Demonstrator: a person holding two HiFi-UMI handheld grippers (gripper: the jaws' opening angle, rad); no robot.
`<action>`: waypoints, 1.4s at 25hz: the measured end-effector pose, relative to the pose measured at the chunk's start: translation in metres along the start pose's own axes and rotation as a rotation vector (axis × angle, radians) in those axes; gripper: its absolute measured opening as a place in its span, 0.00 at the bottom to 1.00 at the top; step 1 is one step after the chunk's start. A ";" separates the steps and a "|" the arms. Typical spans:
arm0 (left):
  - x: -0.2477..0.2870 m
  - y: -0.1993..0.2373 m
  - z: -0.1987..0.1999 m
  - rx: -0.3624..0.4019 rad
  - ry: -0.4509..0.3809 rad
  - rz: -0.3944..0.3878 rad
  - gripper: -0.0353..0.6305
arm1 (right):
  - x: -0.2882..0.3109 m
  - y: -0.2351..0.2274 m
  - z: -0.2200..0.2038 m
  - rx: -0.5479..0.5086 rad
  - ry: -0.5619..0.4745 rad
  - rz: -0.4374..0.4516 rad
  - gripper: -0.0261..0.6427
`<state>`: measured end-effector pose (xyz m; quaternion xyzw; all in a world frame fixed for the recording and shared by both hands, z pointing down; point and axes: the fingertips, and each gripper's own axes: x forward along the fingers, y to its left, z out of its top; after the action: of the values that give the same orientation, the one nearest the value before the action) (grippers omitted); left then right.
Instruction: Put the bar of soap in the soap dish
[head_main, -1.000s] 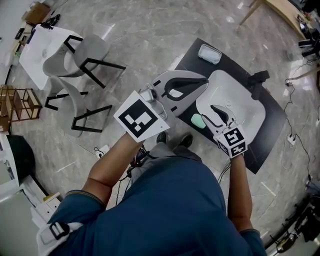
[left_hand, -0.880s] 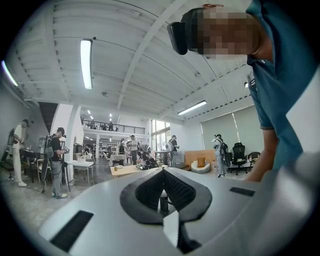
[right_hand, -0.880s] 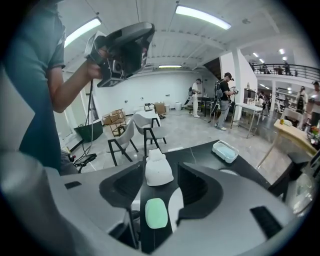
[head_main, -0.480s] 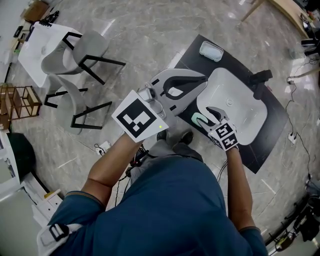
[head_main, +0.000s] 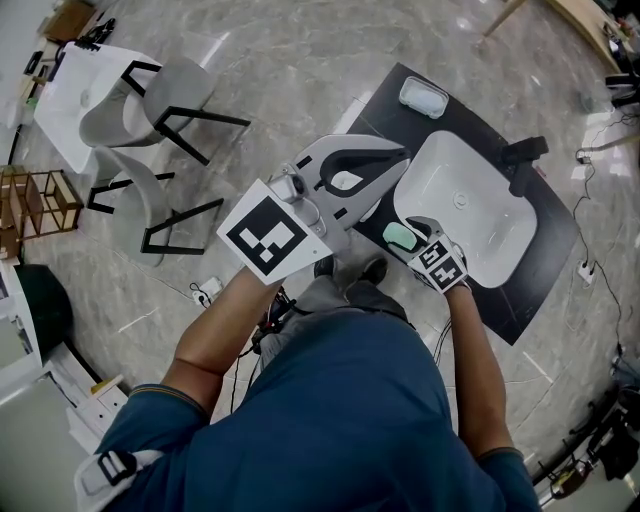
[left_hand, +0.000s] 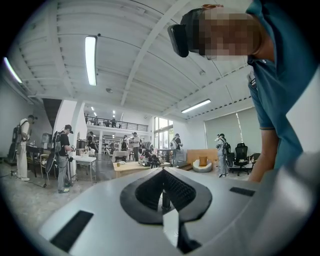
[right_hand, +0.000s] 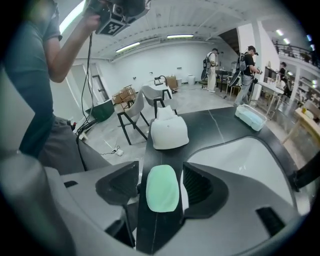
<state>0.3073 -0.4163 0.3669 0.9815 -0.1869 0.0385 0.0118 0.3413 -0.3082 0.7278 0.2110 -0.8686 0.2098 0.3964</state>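
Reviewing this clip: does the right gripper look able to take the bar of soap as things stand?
Probably yes. The jaws of the right gripper, which have just been opening, stand apart either side of the bar of soap lying on the black counter; nothing blocks it.

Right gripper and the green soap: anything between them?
Nothing. The right gripper view shows the soap lying on the black counter between the right gripper's jaws, which have just been opening, with only bare gaps either side.

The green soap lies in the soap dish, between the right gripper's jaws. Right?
No. The right gripper view shows the soap on the black counter, between the right gripper's jaws, which have just been opening; the soap dish stands apart.
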 end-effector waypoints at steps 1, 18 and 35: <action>0.000 0.001 -0.001 -0.001 0.001 0.000 0.05 | 0.003 0.001 -0.005 -0.003 0.018 0.007 0.44; 0.003 0.000 -0.011 -0.025 0.021 0.004 0.06 | 0.031 -0.002 -0.048 -0.066 0.156 -0.023 0.45; -0.005 0.000 -0.011 -0.020 0.020 0.006 0.05 | 0.017 -0.007 -0.036 0.028 0.103 -0.069 0.44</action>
<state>0.3018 -0.4142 0.3775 0.9804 -0.1901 0.0466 0.0234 0.3564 -0.2978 0.7642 0.2353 -0.8361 0.2189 0.4446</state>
